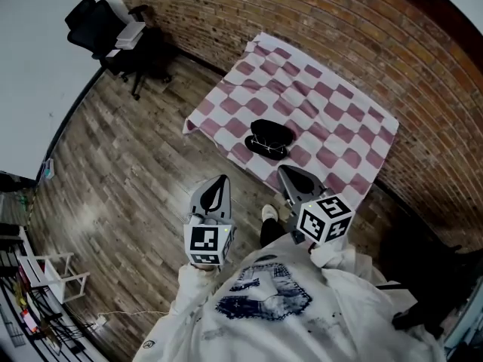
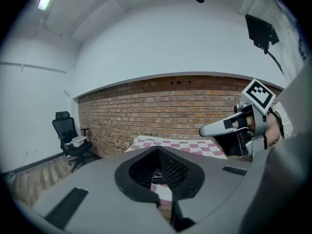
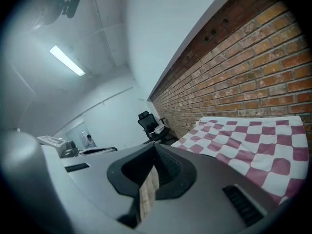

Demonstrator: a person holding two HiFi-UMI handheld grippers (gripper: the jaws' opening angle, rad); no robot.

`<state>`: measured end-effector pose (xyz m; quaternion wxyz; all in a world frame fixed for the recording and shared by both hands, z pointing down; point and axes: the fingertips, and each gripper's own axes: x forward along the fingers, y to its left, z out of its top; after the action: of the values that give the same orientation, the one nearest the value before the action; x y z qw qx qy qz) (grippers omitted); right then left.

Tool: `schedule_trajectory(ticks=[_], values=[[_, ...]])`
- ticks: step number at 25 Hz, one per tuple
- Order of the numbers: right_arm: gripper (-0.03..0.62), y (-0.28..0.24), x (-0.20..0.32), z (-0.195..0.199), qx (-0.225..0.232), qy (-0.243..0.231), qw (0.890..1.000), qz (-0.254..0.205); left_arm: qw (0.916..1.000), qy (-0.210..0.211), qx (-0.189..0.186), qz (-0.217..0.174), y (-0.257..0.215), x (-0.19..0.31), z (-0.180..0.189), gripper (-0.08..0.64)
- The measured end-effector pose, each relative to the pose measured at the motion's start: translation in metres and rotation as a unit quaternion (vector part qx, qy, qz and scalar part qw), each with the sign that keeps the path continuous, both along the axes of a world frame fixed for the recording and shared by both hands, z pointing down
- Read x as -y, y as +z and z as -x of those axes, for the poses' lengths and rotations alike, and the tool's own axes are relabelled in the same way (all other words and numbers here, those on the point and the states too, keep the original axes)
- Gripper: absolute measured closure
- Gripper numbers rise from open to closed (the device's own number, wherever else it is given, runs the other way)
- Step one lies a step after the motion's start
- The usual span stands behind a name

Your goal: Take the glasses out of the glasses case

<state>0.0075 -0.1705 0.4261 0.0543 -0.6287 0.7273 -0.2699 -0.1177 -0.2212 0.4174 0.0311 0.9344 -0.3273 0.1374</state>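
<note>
The black case [image 1: 272,133] lies on a checked cloth [image 1: 332,119], with the glasses [image 1: 266,149] at its near side. A brick wall [image 1: 339,29] rises beyond the case. To its left are a wood floor [image 1: 128,179] and a chair [image 1: 102,29]. Short of the case, the left gripper [image 1: 219,181] and right gripper [image 1: 284,171] point toward it, jaws together and empty.

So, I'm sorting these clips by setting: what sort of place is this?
Probably an office or studio-type workroom rather than a home: a black office chair stands near a bare brick wall, and a strip light is mounted on a plain white ceiling.
</note>
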Motion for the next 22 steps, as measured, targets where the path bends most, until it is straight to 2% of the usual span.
schedule_trajectory(ticks=[12,22], values=[[0.578,0.014,0.044,-0.052,0.006,0.036,0.999,0.022,0.9993,0.030,0.022,0.010,0.018,0.066,-0.053,0.551],[0.578,0.011,0.075,-0.098,0.015,0.053,0.998,0.002,0.9977,0.050,0.045,-0.007,0.019,0.101,-0.095,0.549]])
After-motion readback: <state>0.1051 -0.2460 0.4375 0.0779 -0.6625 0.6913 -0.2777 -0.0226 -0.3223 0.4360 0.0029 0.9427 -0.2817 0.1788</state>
